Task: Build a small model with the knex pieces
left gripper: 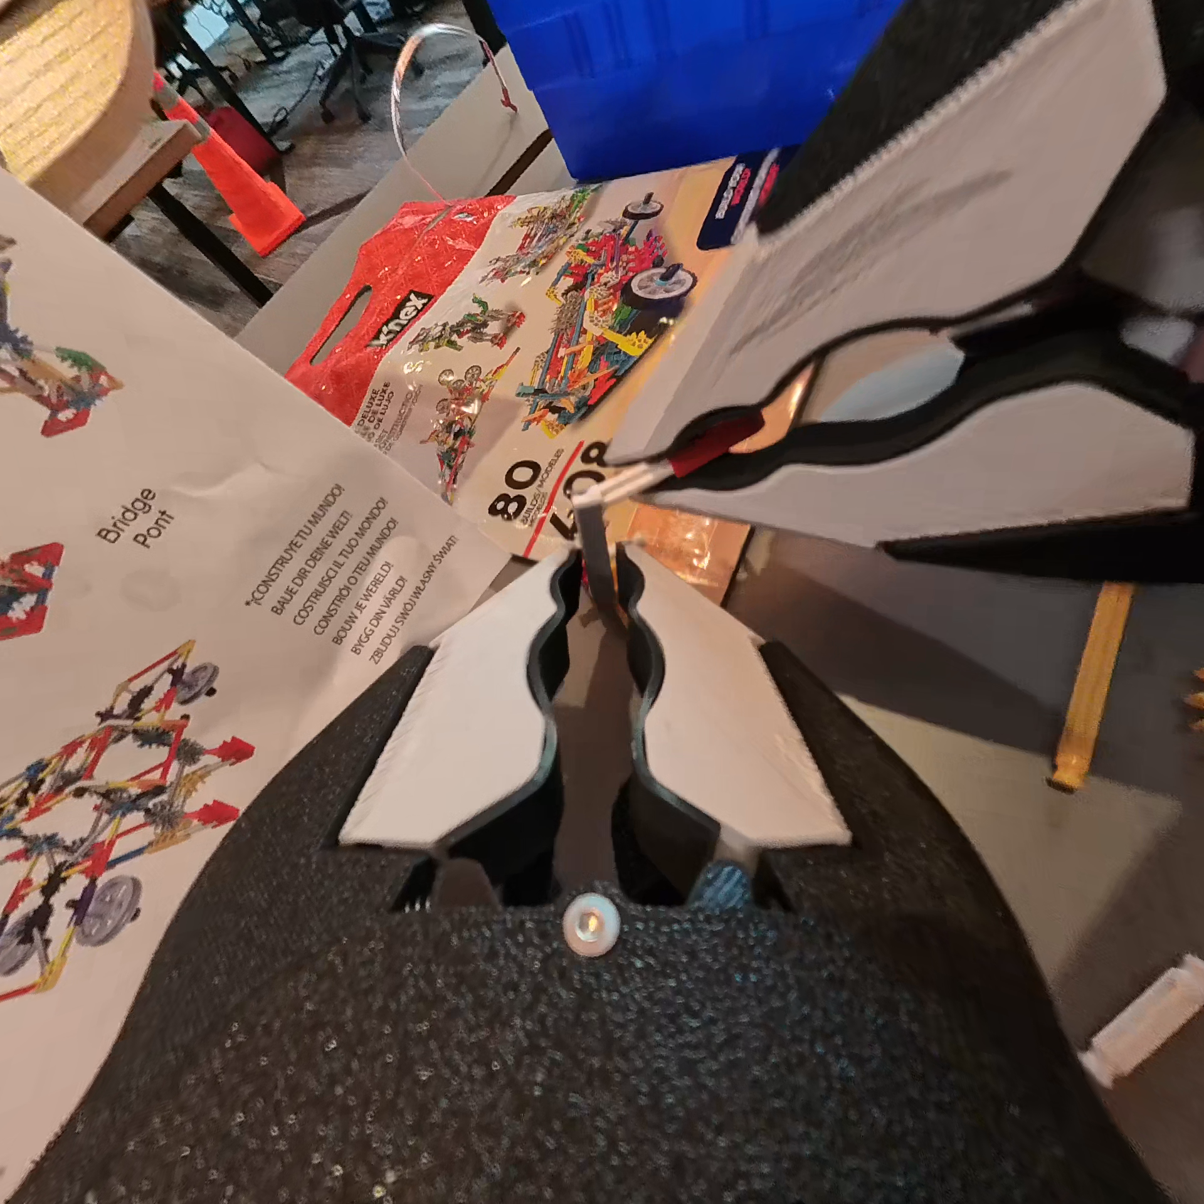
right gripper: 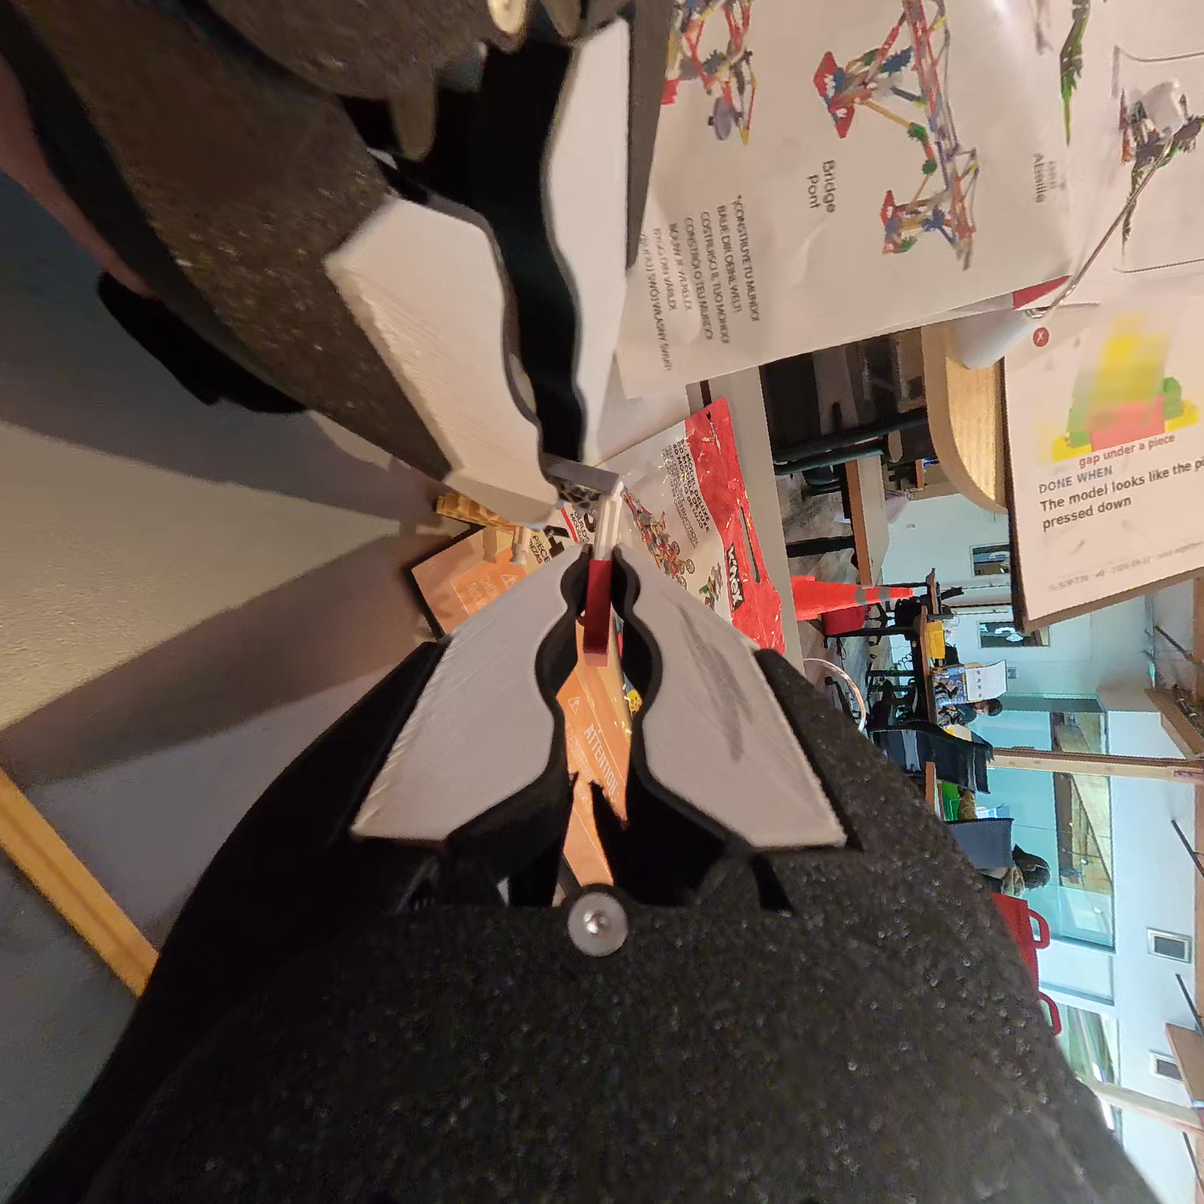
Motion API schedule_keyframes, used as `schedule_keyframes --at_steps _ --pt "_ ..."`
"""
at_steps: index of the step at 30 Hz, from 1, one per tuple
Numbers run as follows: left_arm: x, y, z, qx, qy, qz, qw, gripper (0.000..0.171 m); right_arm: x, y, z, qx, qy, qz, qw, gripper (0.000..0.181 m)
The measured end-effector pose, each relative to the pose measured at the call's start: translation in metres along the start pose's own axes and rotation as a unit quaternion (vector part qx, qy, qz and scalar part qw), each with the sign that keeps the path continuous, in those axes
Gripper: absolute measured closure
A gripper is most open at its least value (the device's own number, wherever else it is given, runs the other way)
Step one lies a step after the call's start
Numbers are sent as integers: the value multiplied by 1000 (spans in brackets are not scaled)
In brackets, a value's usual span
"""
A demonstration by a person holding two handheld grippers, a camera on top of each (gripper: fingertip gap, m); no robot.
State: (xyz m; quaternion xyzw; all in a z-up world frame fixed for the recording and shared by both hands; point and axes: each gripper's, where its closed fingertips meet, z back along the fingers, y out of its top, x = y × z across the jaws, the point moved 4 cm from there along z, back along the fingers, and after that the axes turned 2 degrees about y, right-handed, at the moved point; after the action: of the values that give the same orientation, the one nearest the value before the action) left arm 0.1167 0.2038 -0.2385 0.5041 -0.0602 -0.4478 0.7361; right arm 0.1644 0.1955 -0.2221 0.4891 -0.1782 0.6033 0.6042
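My left gripper (left gripper: 596, 554) is shut on a small grey connector piece (left gripper: 598, 573) that stands up between its white fingers. My right gripper (left gripper: 651, 470) reaches in from the right, shut on a red piece (left gripper: 709, 449) with a white rod (left gripper: 622, 483) sticking out of it. The rod's tip meets the top of the grey piece. In the right wrist view, my right gripper (right gripper: 598, 555) grips the red piece (right gripper: 598, 616). The white rod (right gripper: 609, 521) runs forward to the grey piece (right gripper: 583, 485) held by the left gripper (right gripper: 560, 485), which comes in from the upper left.
A printed sheet with pictures of models (left gripper: 195, 521) lies at left. A red and clear bag of building pieces (left gripper: 488, 313) lies behind it, with a blue bin (left gripper: 651, 78) beyond. A yellow rod (left gripper: 1094, 677) and a white piece (left gripper: 1140, 1036) lie at right. An orange leaflet (right gripper: 469, 580) lies below. My two grippers' fingertips are within a few centimetres of each other.
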Motion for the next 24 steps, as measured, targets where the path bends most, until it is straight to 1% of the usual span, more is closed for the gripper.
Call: schedule_keyframes --at_steps 2,7,14,24 --pt "1 -4 2 -6 3 -8 1000 164 0 0 0 0 0 -1 1000 178" --pt "1 -2 -1 -8 9 -26 1000 167 0 -1 0 -11 -4 8 1000 177" --pt "1 0 -2 -21 33 -74 996 170 -2 -2 1 -34 -8 32 999 178" --pt "4 1 -3 -26 27 -73 997 170 -7 -2 0 -44 -1 46 998 175"
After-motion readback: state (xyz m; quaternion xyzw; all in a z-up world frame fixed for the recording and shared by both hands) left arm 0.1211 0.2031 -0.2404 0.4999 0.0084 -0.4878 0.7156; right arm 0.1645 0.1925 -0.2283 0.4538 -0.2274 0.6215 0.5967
